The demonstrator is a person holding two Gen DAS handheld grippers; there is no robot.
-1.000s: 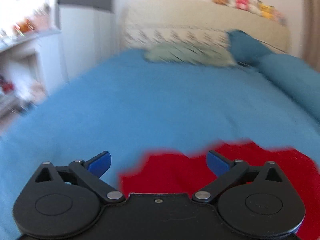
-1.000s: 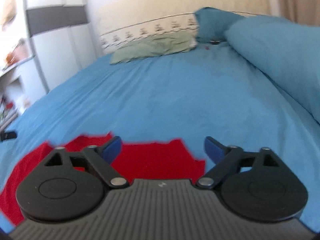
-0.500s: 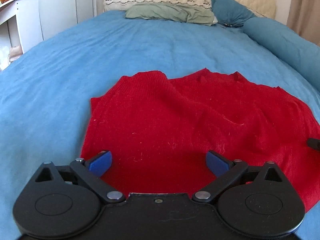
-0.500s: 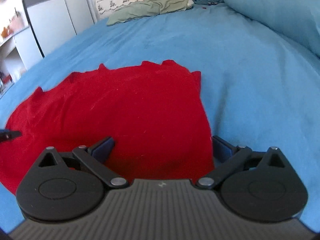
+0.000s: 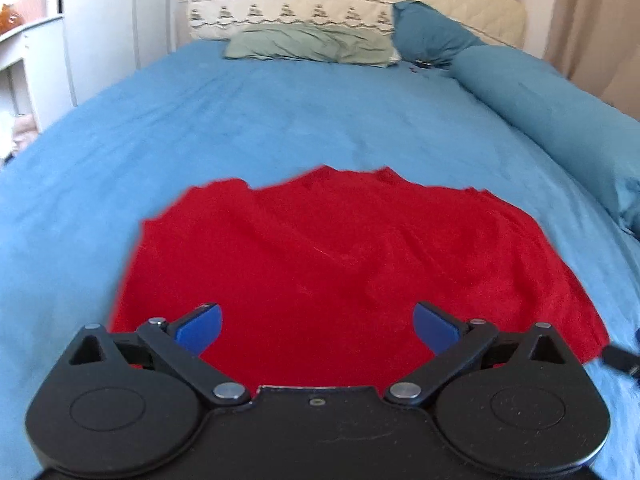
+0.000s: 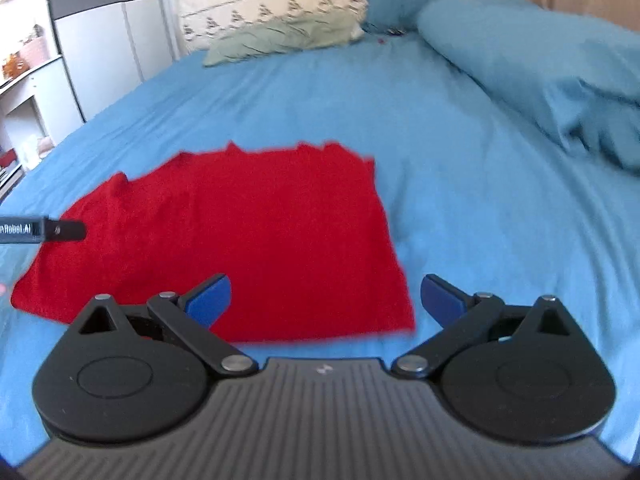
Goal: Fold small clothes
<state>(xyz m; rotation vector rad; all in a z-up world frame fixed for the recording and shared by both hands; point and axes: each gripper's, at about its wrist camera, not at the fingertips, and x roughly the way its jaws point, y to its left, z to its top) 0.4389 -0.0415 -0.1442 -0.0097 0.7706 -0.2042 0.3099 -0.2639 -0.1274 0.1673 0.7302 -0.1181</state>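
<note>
From my left wrist camera, my left gripper (image 5: pixel 316 326) has its jaws spread wide with nothing between them, above the near edge of a red sweater (image 5: pixel 340 264) lying rumpled on the blue bed (image 5: pixel 280 120). A green pillow (image 5: pixel 308 44) lies at the headboard.

From my right wrist camera, my right gripper (image 6: pixel 326 300) also has its jaws wide apart and empty, over the sweater's (image 6: pixel 248 232) near right corner. My left gripper's tip (image 6: pixel 60 230) shows over its left side.

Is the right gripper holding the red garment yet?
No, the right gripper is open, its blue fingers spread wide with the red garment lying flat beyond them.
</note>
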